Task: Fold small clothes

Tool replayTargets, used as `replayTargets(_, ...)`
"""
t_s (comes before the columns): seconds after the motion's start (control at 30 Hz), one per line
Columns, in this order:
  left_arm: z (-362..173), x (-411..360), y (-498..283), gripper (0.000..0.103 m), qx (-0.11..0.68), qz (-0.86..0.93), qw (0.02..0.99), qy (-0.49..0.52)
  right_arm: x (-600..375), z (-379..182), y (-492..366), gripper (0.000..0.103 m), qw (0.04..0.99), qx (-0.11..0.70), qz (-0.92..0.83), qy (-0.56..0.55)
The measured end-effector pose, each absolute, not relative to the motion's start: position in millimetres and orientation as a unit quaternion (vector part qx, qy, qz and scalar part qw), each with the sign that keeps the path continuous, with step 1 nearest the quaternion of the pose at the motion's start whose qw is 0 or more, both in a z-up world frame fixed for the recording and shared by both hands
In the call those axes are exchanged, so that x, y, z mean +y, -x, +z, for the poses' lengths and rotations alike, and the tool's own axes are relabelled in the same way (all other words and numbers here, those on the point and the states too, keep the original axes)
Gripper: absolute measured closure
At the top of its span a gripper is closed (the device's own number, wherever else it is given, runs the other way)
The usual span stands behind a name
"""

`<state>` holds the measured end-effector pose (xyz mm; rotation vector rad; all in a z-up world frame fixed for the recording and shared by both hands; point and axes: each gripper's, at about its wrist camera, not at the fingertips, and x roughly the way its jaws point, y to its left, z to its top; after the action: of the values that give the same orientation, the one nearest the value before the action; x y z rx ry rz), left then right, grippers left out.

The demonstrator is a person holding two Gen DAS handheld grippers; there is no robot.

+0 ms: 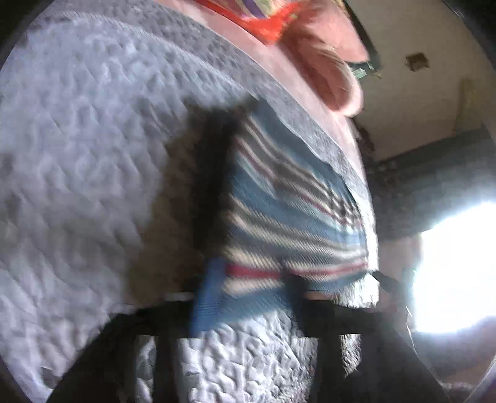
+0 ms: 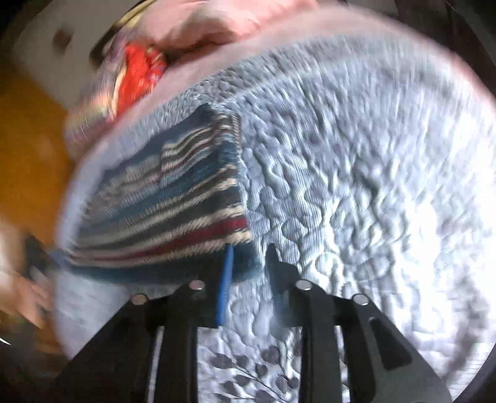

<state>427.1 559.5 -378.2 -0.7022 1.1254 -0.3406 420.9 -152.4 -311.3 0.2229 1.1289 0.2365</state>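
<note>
A small striped garment (image 1: 288, 201), blue with white, dark and red bands, lies folded flat on a grey quilted blanket (image 1: 77, 155). In the left wrist view my left gripper (image 1: 254, 297) is at its near hem. The jaws stand wide apart and the blue hem spans the gap. In the right wrist view the same garment (image 2: 173, 201) lies left of centre. My right gripper (image 2: 249, 257) is open at its near right corner, with the blue-padded finger (image 2: 226, 272) over the cloth and the other finger on the quilt (image 2: 372, 155). Both views are motion-blurred.
Pink bedding (image 1: 325, 77) and a red patterned cloth (image 1: 266, 24) lie beyond the quilt's far edge, seen again as pink bedding (image 2: 217, 18) and red cloth (image 2: 139, 71). A glaring window (image 1: 455, 266) is at the right. A hand (image 2: 18, 288) shows at the left edge.
</note>
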Motion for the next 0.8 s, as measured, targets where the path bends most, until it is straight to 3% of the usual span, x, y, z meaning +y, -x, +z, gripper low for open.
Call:
replayTargets(0.2,-376.8,550.9,-486.5,0.034,0.538,-0.156,0.761,0.328,9.4,-309.4,-348.2,0.035,0.857,0.45,0.143,0.204)
replayTargets(0.27,-382.0,536.0,-506.1,0.034,0.546,-0.164,0.753,0.329,50.4,-320.2,-327.0,0.034,0.851,0.43,0.171,0.249)
replayTargets(0.43,-395.5,511.6,-536.1,0.034,0.581,-0.171,0.736,0.304,153.3,-347.7,-299.7,0.048,0.837,0.372,0.229,0.331)
replayTargets(0.57,-404.1,502.9,-553.2,0.034,0.591,-0.186,0.726,0.299,211.8,-367.5,-295.7,0.048,0.824,0.298,0.221,0.428)
replayTargets(0.8,-417.3,486.7,-577.0,0.034,0.602,-0.205,0.717,0.285,246.6,-391.9,-304.2,0.046,0.804,0.253,0.198,0.5)
